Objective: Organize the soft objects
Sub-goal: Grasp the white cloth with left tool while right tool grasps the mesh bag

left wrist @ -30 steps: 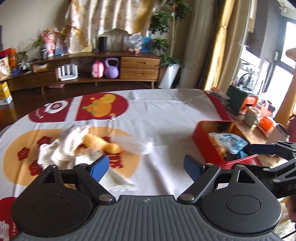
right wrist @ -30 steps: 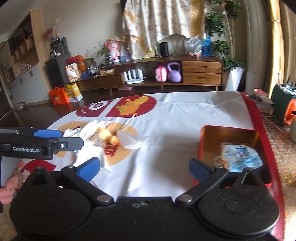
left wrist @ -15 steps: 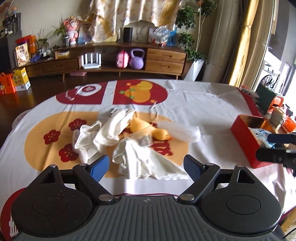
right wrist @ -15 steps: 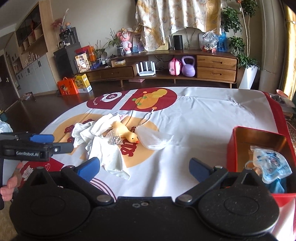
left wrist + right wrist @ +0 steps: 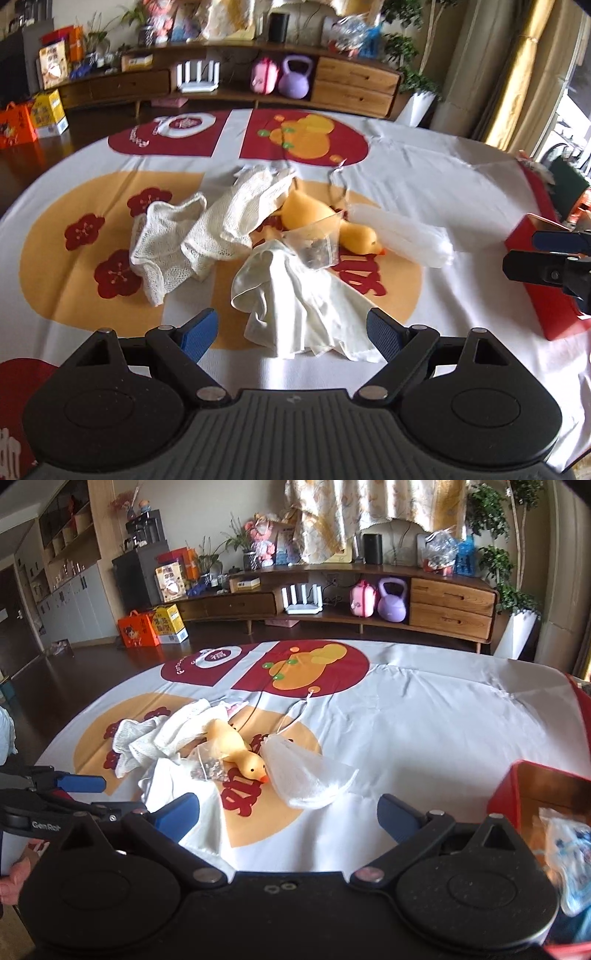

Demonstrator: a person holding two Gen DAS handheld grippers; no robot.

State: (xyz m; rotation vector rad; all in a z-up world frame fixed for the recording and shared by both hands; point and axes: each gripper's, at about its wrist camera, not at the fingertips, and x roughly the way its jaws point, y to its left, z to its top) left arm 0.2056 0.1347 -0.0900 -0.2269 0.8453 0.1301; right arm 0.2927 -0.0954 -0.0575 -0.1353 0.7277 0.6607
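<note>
The left tool (image 5: 291, 334) has swung away from the red tin (image 5: 546, 280) and now hangs released, nothing between its blue pads, just above the near edge of the smooth white cloth (image 5: 299, 306). A second ago the tin sat close before it; now the tin is far off to the right of the yellow plush duck (image 5: 325, 225). The duck, used here as the landmark, lies mid-bench (image 5: 443, 177) on the printed cover. Left of the duck lies the waffle-weave cloth (image 5: 192, 236); against the duck's near side rests a small clear bag (image 5: 317, 247); right of the duck, touching its head, lies a white mesh pouch (image 5: 402, 236).

The right tool (image 5: 288, 818) is likewise released and has drawn nearer the duck (image 5: 236, 753), with the tin (image 5: 517, 794) at its right edge, a blue packet (image 5: 569, 853) inside.
</note>
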